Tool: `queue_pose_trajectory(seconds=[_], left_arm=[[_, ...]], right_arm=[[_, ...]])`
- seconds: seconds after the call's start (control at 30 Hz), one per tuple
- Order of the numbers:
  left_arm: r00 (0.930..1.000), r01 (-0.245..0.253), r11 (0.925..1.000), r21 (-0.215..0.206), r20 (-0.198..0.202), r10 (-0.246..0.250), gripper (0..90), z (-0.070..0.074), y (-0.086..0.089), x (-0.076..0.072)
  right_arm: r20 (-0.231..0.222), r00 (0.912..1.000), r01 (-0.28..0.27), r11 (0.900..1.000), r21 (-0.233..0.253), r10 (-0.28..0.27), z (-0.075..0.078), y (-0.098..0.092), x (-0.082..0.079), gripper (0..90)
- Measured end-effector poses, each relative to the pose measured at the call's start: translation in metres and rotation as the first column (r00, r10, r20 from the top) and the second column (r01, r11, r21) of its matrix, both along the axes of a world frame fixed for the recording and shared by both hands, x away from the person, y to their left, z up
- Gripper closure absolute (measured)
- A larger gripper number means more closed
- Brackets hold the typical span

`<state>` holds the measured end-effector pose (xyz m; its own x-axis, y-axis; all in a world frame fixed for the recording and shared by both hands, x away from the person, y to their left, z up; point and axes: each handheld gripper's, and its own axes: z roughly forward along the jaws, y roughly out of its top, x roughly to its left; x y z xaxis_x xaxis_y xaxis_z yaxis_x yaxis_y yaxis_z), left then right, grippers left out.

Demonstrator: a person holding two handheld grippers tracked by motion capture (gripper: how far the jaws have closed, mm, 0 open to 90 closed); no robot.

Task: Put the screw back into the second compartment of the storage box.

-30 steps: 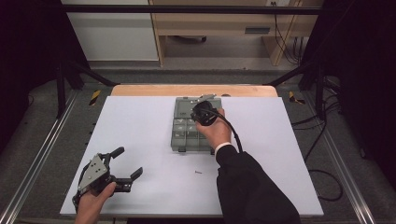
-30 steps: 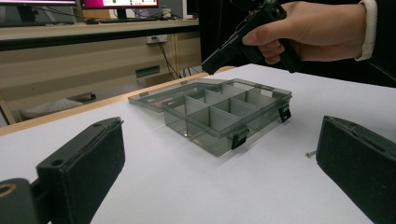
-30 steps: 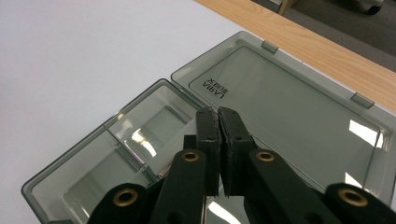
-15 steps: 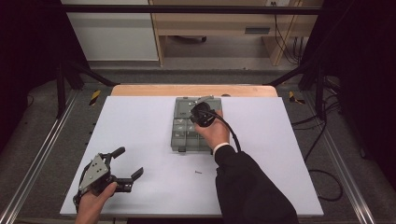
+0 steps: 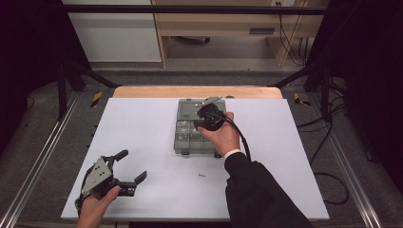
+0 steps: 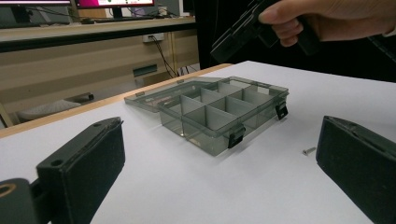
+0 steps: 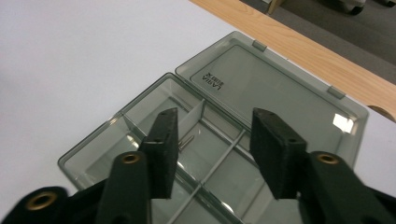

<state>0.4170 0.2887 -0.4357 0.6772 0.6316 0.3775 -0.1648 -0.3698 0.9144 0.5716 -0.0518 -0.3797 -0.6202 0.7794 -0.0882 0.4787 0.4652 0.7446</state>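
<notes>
A smoky clear compartment box [image 5: 190, 137] lies at the middle of the white table, its lid [image 5: 196, 106] laid open on the far side. My right gripper [image 5: 208, 117] hovers over the box's far compartments. In the right gripper view it [image 7: 215, 121] stands open, and a small screw [image 7: 187, 141] lies in the compartment below its jaws. My left gripper [image 5: 133, 165] rests low at the near left, wide open and holding nothing. In the left gripper view the box [image 6: 219, 112] stands ahead, with a loose screw [image 6: 308, 150] on the table next to it.
The loose screw [image 5: 201, 175] lies on the white table [image 5: 142, 123] just in front of the box. A wooden strip [image 5: 195, 91] runs along the table's far edge. Metal rails [image 5: 43, 156] flank the table, and cables [image 5: 328, 175] lie on the floor at the right.
My right gripper has shifted only slightly over the box's far compartments. The left gripper stays where it was, still open.
</notes>
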Motion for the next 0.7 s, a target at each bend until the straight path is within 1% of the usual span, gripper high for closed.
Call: queue_pose_trajectory(seconds=[0.03,0.07,0.1,0.13,0.17,0.2,0.23,0.27,0.33,0.37,0.4,0.43,0.47,0.5,0.53,0.63,0.7], left_arm=[[1.0000,0.002,1.0000,0.001,-0.001,-0.002,1.1,0.000,0.000,0.000],[1.0000,0.002,1.0000,0.001,-0.001,-0.002,1.1,0.000,0.000,0.000],[1.0000,0.000,1.0000,0.002,-0.002,0.000,1.1,0.000,0.000,0.000],[1.0000,-0.004,1.0000,-0.001,-0.004,0.004,1.1,-0.001,0.001,0.000],[1.0000,-0.007,1.0000,-0.005,-0.003,0.007,1.1,-0.001,0.001,0.000],[0.9999,-0.013,0.9999,-0.002,-0.006,0.013,1.1,-0.002,0.002,0.000],[0.9998,-0.016,0.9999,-0.002,-0.008,0.016,1.1,-0.003,0.002,-0.001],[0.9998,-0.016,0.9999,-0.002,-0.008,0.016,1.1,-0.003,0.002,-0.001],[0.9996,-0.024,0.9997,0.003,-0.013,0.024,1.1,-0.004,0.003,-0.001],[0.9997,-0.022,0.9997,0.005,-0.014,0.022,1.1,-0.004,0.003,-0.001],[0.9996,-0.024,0.9997,0.006,-0.016,0.024,1.1,-0.005,0.003,-0.001],[0.9994,-0.029,0.9996,0.006,-0.020,0.029,1.1,-0.005,0.004,-0.001],[0.9992,-0.033,0.9994,0.004,-0.021,0.033,1.1,-0.006,0.004,-0.001],[0.9991,-0.035,0.9993,0.010,-0.022,0.036,1.1,-0.006,0.004,-0.001],[0.9991,-0.036,0.9993,0.008,-0.023,0.036,1.2,-0.006,0.004,-0.001],[0.9991,-0.037,0.9993,0.004,-0.022,0.037,1.2,-0.006,0.003,-0.001],[0.9991,-0.034,0.9994,0.007,-0.025,0.034,1.1,-0.006,0.003,-0.001]], right_arm=[[0.018,0.9998,0.011,1.000,0.003,-0.011,0.005,-0.004,-0.007,46.6],[0.022,0.9997,0.013,1.000,0.006,-0.013,0.007,-0.006,-0.011,43.9],[0.022,0.9997,0.013,1.000,0.006,-0.013,0.007,-0.006,-0.011,43.9],[0.036,0.9991,0.022,1.000,-0.007,-0.022,0.010,-0.010,-0.018,37.5],[0.036,0.9991,0.022,1.000,-0.007,-0.022,0.010,-0.010,-0.018,37.5],[0.046,0.9984,0.035,0.999,-0.015,-0.035,0.012,-0.015,-0.026,32.2],[0.049,0.9980,0.041,0.999,-0.006,-0.041,0.013,-0.018,-0.031,30.0],[0.049,0.9980,0.041,0.999,-0.006,-0.041,0.013,-0.018,-0.031,30.0],[0.044,0.9979,0.046,0.999,0.007,-0.046,0.014,-0.025,-0.039,25.0],[0.035,0.9982,0.049,0.999,0.008,-0.049,0.015,-0.028,-0.043,22.4],[0.032,0.9984,0.046,0.999,0.012,-0.047,0.016,-0.035,-0.051,20.3],[0.032,0.9984,0.046,0.999,0.012,-0.047,0.016,-0.035,-0.051,20.3],[0.026,0.9989,0.038,0.999,0.028,-0.039,0.016,-0.042,-0.057,15.6],[0.026,0.9989,0.038,0.999,0.028,-0.039,0.016,-0.042,-0.057,15.6],[0.025,0.9993,0.026,0.999,0.030,-0.027,0.016,-0.048,-0.063,13.4],[0.027,0.9991,-0.032,0.999,0.020,0.032,0.015,-0.053,-0.070,8.3],[0.031,0.9978,-0.059,0.998,0.008,0.058,0.015,-0.053,-0.074,6.5]])
